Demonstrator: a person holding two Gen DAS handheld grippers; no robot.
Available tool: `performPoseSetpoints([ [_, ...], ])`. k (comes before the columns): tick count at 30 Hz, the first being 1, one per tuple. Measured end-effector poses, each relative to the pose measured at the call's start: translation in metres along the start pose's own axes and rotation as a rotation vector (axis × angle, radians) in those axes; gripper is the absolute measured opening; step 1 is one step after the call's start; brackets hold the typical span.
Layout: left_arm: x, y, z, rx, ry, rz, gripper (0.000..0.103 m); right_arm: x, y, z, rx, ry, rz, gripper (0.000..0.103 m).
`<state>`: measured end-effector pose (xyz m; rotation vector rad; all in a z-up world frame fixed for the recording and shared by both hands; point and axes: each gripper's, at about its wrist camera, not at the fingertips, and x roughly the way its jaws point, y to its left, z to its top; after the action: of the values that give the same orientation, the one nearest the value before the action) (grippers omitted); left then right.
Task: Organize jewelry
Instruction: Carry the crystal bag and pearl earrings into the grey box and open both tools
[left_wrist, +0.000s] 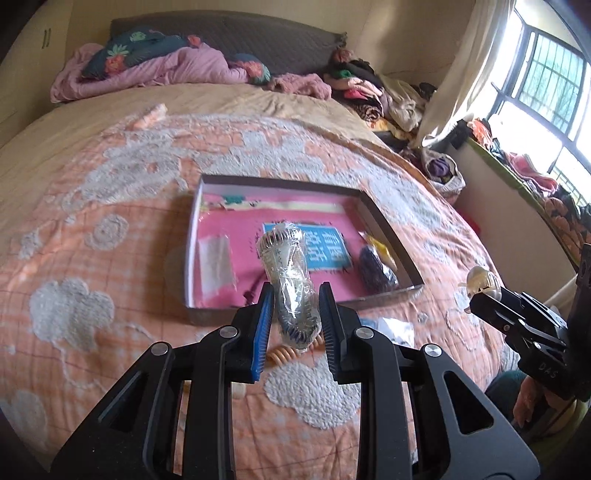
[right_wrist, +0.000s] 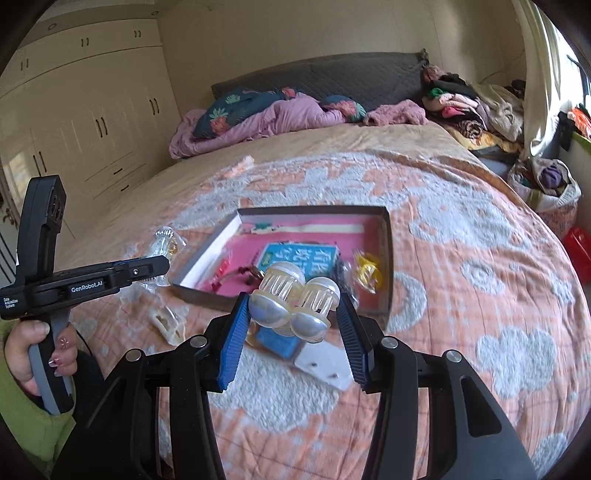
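Observation:
My left gripper (left_wrist: 295, 299) is shut on a clear plastic bag of jewelry (left_wrist: 290, 280), held above the near edge of a shallow cardboard box (left_wrist: 384, 221) with a pink lining. My right gripper (right_wrist: 291, 306) is shut on a pale pearly hair claw clip (right_wrist: 295, 301), held above the bed in front of the box (right_wrist: 386, 258). The box holds a small white bag (left_wrist: 216, 264), a dark bead item (left_wrist: 376, 269) and a yellow piece (right_wrist: 365, 273). The right gripper shows at the right of the left wrist view (left_wrist: 480, 291); the left gripper shows at the left of the right wrist view (right_wrist: 147, 269).
The box lies on an orange and white bedspread (left_wrist: 110, 258). An orange coil hair tie (left_wrist: 282, 356) and a small bag (left_wrist: 395, 328) lie under the left gripper. A cream clip (right_wrist: 166, 321), a blue card (right_wrist: 277, 341) and a white card (right_wrist: 325, 365) lie near the box. Clothes (right_wrist: 469, 107) pile at the right.

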<state>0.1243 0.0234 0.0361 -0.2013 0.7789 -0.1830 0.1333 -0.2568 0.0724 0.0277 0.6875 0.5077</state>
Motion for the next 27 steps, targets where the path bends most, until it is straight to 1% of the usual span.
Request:
performPoseSetpoints([
  [12,-0.006,0.007,0.017,-0.012,-0.034,-0.017,0.017,0.005,0.012,0.026,-0.029,-0.033,0.008,0.046],
  [22,0.004,0.004,0.038,-0.010,-0.039,-0.043,0.018,0.013,0.001,0.048,-0.032,-0.059,-0.035,0.046],
  [27,0.011,0.001,0.050,0.003,-0.043,-0.042,0.017,0.017,-0.005,0.058,-0.028,-0.072,-0.055,0.046],
])
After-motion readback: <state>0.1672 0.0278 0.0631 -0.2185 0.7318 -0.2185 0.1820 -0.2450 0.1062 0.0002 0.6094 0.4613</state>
